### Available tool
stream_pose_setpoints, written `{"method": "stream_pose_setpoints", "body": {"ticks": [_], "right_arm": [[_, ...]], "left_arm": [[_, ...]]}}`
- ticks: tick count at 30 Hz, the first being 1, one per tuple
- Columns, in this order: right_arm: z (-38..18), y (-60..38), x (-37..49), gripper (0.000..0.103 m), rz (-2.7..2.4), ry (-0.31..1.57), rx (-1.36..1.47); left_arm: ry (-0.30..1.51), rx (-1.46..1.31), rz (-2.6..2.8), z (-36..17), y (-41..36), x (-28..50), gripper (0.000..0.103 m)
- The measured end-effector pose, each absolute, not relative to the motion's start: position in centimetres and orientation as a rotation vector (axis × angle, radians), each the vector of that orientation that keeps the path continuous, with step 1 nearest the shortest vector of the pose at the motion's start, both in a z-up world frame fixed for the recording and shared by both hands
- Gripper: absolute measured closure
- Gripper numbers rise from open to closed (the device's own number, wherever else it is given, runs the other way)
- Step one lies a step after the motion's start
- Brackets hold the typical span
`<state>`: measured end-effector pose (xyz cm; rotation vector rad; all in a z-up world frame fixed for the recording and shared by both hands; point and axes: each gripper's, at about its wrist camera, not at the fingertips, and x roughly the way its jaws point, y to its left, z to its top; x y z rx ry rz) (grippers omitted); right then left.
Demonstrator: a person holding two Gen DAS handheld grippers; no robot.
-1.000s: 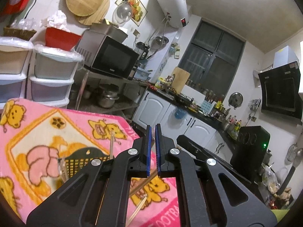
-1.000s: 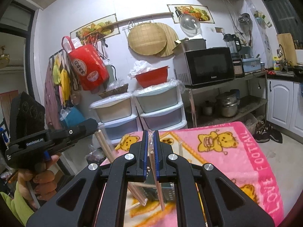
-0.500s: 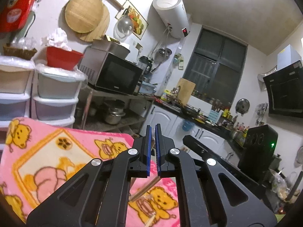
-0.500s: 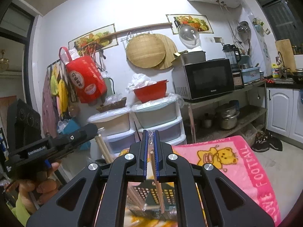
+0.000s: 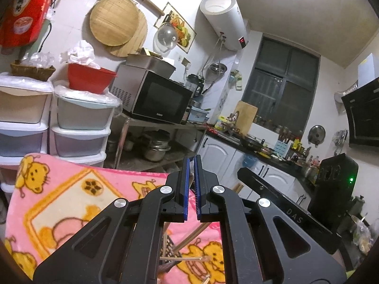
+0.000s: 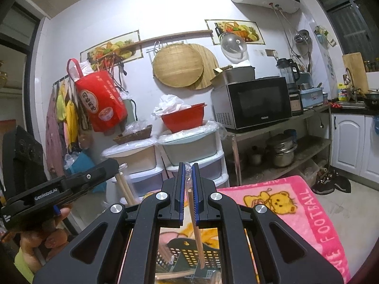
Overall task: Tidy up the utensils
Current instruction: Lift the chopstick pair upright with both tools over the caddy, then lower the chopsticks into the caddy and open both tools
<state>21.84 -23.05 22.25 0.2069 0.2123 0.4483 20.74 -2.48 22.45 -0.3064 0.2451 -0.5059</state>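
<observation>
I have a pink blanket (image 6: 315, 215) spread over the surface, and on it a dark slotted basket (image 6: 189, 253) with loose chopsticks lying in and around it. My right claw (image 6: 188, 184) is clenched on one chopstick (image 6: 196, 227) still in its clear wrapper; the stick hangs down from the pads toward the basket, held near its top end. That is my biggest worry: a long thin stick gripped so close to one end can swing or slip through the slick wrapper, and it may drop beside the basket rather than in it.

My left claw (image 5: 191, 189) is clenched too, but I cannot tell whether it grips anything; from the right camera, two chopsticks (image 6: 124, 187) seem to stick out beside it. If they are only lightly caught, they could fall onto the blanket.

The two claws are near each other, so a careless move could knock them together and jolt the stick loose. The soft blanket could also let the basket shift or tip.
</observation>
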Motion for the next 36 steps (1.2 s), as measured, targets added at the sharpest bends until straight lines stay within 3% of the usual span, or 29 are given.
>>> {"method": "stream_pose_setpoints", "body": {"ticks": [36], "right_arm": [[15.2,-20.8,26.1,0.096,0.428,0.377,0.181]], "left_arm": [[0.417,-0.256,-0.434,14.6,-3.9,24.8,0.101]]}}
